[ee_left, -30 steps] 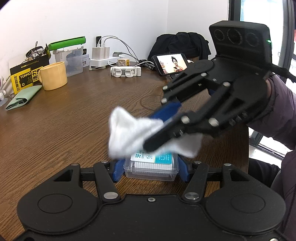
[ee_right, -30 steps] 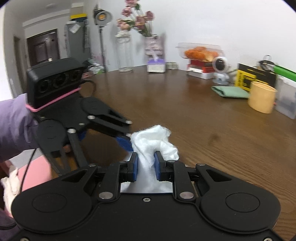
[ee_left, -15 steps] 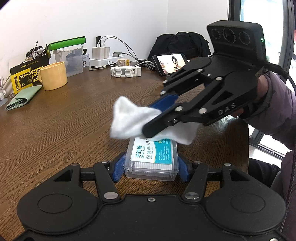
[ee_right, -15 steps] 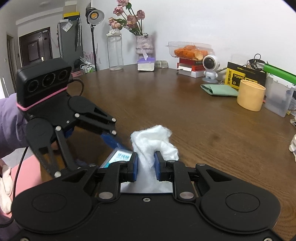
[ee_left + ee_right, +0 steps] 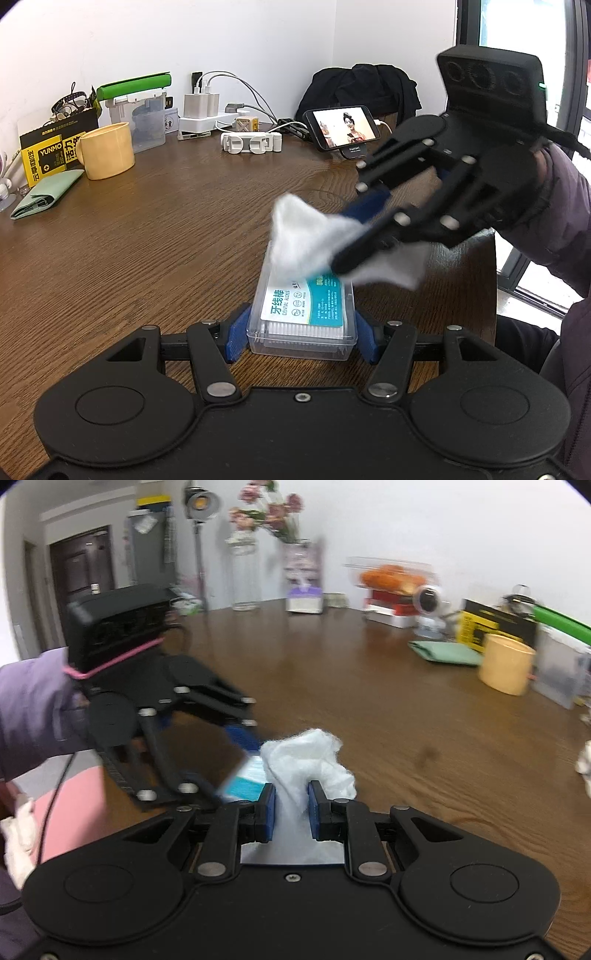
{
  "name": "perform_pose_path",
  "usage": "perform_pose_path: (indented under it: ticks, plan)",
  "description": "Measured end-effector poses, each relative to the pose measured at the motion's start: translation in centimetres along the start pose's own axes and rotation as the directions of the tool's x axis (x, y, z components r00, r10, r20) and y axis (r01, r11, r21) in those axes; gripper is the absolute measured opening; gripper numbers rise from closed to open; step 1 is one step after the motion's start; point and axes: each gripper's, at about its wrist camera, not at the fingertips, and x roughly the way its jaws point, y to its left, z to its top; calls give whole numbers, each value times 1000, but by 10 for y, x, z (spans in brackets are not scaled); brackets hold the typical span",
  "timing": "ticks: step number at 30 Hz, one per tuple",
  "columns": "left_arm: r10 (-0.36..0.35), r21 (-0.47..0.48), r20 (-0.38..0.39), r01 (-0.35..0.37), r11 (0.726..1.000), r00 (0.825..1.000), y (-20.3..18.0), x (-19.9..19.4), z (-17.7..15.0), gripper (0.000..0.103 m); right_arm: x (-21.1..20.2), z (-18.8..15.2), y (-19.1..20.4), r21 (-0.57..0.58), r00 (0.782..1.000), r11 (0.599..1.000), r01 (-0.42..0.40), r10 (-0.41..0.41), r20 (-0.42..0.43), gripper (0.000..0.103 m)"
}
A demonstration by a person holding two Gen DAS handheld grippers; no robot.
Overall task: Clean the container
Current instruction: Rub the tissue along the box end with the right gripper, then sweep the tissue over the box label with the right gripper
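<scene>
1. The clear container sits low at centre frame on the bench, clamped by the left tool.
2. The right tool, pinching a white cloth, has shifted toward the lid's far end since half a second ago.

The container is clear, glossy plastic with a smooth printed paper label on its lid. On the lid's far end lies a soft, fluffy white cloth, matt and fibrous at its edges. The left gripper and right gripper are matt black plastic with bright metal pins and blue, finely ribbed pads. The table under the container is dark wood with a marked grain and a low sheen. Far beyond the container, a mug looks smooth, matt yellow.
</scene>
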Motion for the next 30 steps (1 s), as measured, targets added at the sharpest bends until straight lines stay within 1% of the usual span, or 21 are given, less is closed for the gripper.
perform_pose_path:
  ticks: [1,3,6,9,12,13,17,21,24,27,30]
  plan:
    - [0,0,0,0,1000,1000,0,0,0,57,0,1,-4,8,1000,1000,17,-17,-1,20]
    - [-1,0,0,1,1000,1000,0,0,0,57,5,4,-7,11,1000,1000,23,-23,3,20]
    - [-1,0,0,1,1000,1000,1,0,0,57,17,10,-3,5,1000,1000,6,-6,13,20]
    - [0,0,0,0,1000,1000,1,0,0,57,22,11,8,-19,997,997,-79,79,22,20]
    - [0,1,0,0,1000,1000,2,0,0,57,22,9,18,-39,990,989,-140,141,17,20]
    - [0,1,0,0,1000,1000,2,0,0,57,20,8,19,-45,990,989,-139,140,11,20]
    - [0,1,0,0,1000,1000,1,0,0,57,6,2,13,-46,997,996,-74,74,-9,20]
    - [0,1,0,0,1000,1000,2,0,0,57,1,1,-8,14,1000,1000,13,-13,-2,20]
    - [0,1,0,0,1000,1000,2,0,0,57,10,4,-15,35,1000,999,25,-25,6,21]
    - [-1,-1,0,1,1000,1000,2,0,0,57,17,10,-10,24,1000,1000,16,-17,21,21]
    - [-2,0,-1,2,1000,1000,2,0,0,57,23,12,3,5,998,998,-55,55,22,21]
